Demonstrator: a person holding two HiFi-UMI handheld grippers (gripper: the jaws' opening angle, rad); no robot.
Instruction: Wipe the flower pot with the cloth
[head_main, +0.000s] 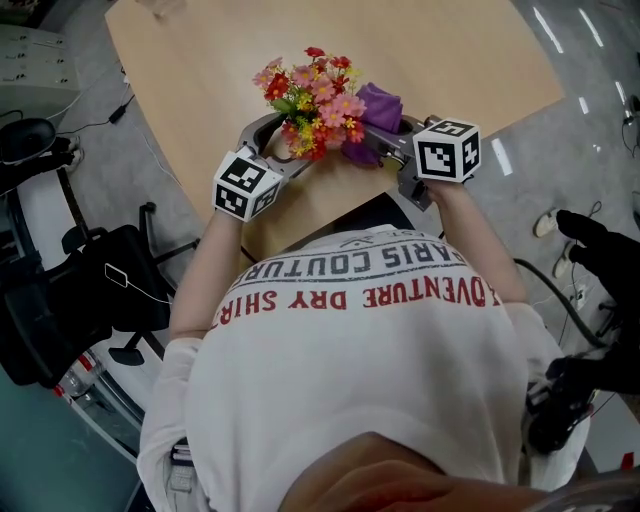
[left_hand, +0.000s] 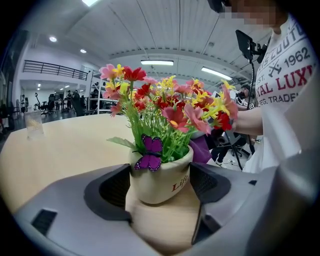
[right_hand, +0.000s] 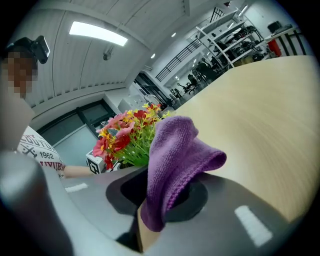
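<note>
One pale wood table (head_main: 450, 60) (flower pot (left_hand: 160, 180) near its edge) — grey floor (head_main: 100, 175)

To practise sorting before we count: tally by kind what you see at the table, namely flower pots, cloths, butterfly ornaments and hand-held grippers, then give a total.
Flower pot: 1
Purple cloth: 1
Butterfly ornament: 1
Grippers: 2, the left gripper and the right gripper
Total: 5

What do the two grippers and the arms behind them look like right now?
The left gripper and right gripper have smooth grey shells with black textured pads. Each carries a white cube printed with black square markers. No cables show. Short white T-shirt sleeves leave the forearms bare.
</note>
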